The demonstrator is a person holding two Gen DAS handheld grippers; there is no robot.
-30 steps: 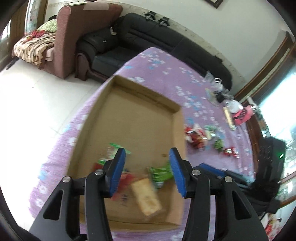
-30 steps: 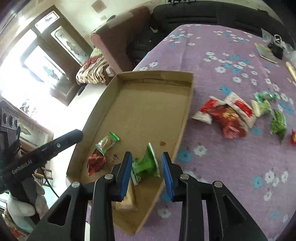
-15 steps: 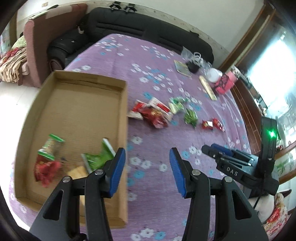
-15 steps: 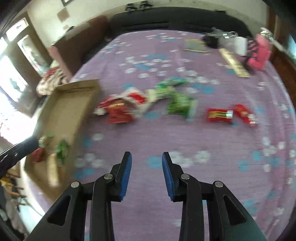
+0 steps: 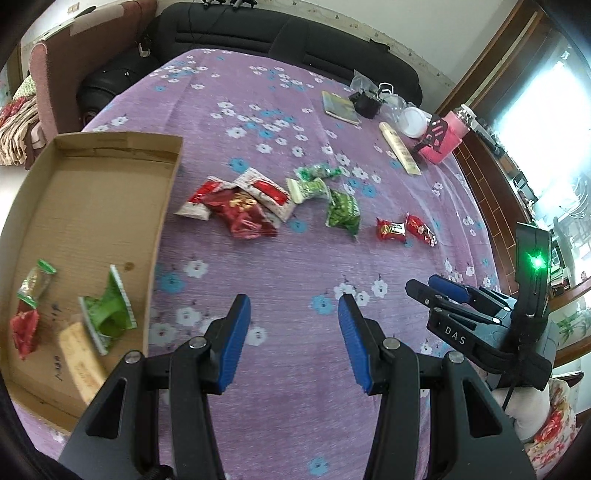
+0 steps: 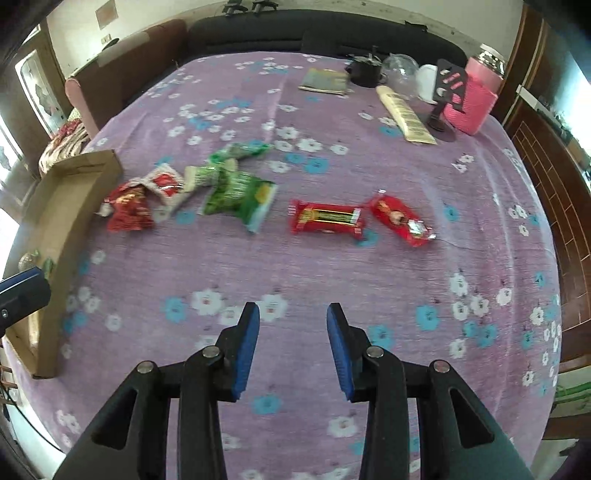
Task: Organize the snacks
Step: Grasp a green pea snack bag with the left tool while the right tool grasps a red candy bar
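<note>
A shallow cardboard box [image 5: 92, 206] lies at the left on the purple flowered cloth and holds several snack packets, among them a green one [image 5: 107, 310]. Loose snacks lie mid-table: red and white packets [image 5: 240, 206], green packets [image 5: 341, 210] and two red bars [image 5: 391, 229]. My left gripper [image 5: 293, 310] is open and empty above bare cloth right of the box. My right gripper [image 6: 291, 321] is open and empty, short of the red bars [image 6: 325, 219]; it also shows in the left wrist view [image 5: 443, 291]. The box's edge shows in the right wrist view [image 6: 66, 206].
At the far right of the table stand a pink sleeved jar [image 6: 472, 99], a white cup [image 6: 426, 83], a black holder [image 6: 447, 92], a long beige pack [image 6: 404, 114], a booklet [image 6: 325, 81] and a black pot [image 6: 365, 72]. A black sofa [image 5: 258, 33] lies behind.
Both grippers swung right, away from the box to the loose snacks. The right gripper, earlier over the green packet in the box, now faces the red bars, empty.
</note>
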